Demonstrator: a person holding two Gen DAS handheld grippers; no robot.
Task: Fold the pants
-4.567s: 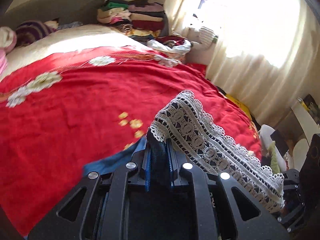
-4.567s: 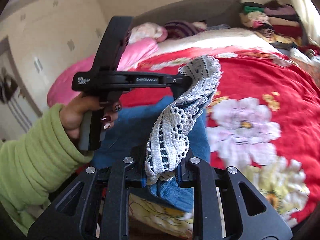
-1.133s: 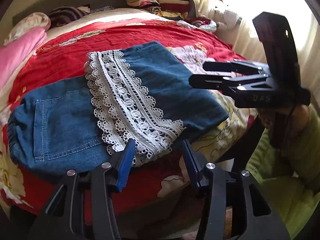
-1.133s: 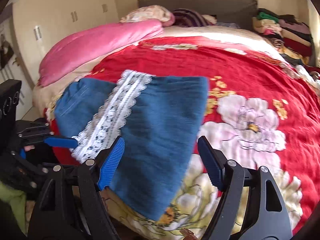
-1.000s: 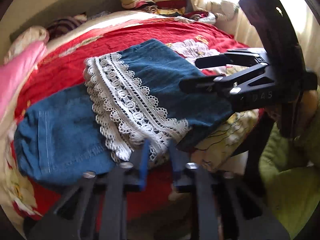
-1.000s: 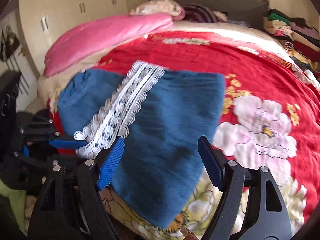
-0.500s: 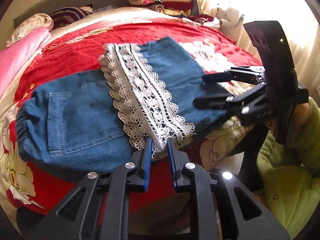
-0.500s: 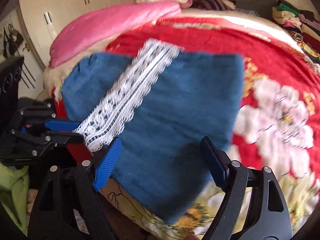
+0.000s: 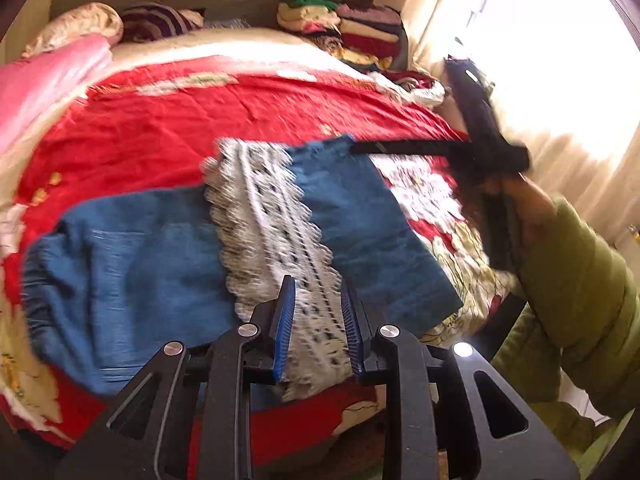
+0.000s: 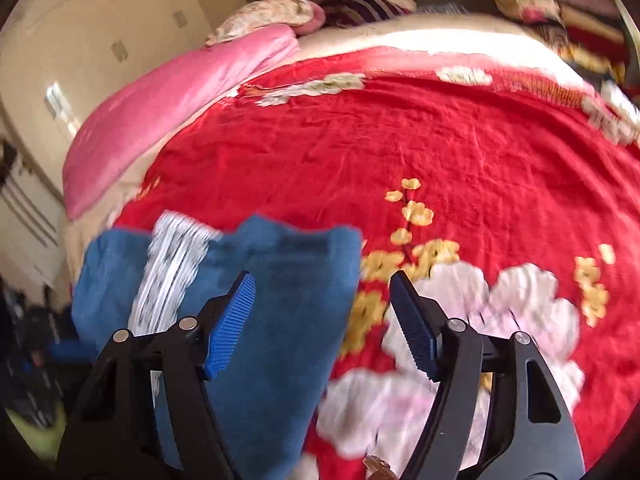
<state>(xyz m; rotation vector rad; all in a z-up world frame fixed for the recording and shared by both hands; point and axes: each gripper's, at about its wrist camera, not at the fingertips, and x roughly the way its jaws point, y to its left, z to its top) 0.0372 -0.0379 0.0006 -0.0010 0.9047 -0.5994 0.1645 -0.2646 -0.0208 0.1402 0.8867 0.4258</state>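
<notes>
Since half a second ago your left tongs (image 9: 316, 320) have slid in over the lace band (image 9: 272, 224), pads part-spread either side of it, not pinching yet. Your right tongs (image 10: 320, 320) swung to the far corner, spread wide, gripping nothing. The pants (image 9: 132, 256) lie folded once on the bed (image 9: 168, 120), long axis running left to right across you. Lace edge sits right at your left tongs, so I'd guess that hand grabs first.
</notes>
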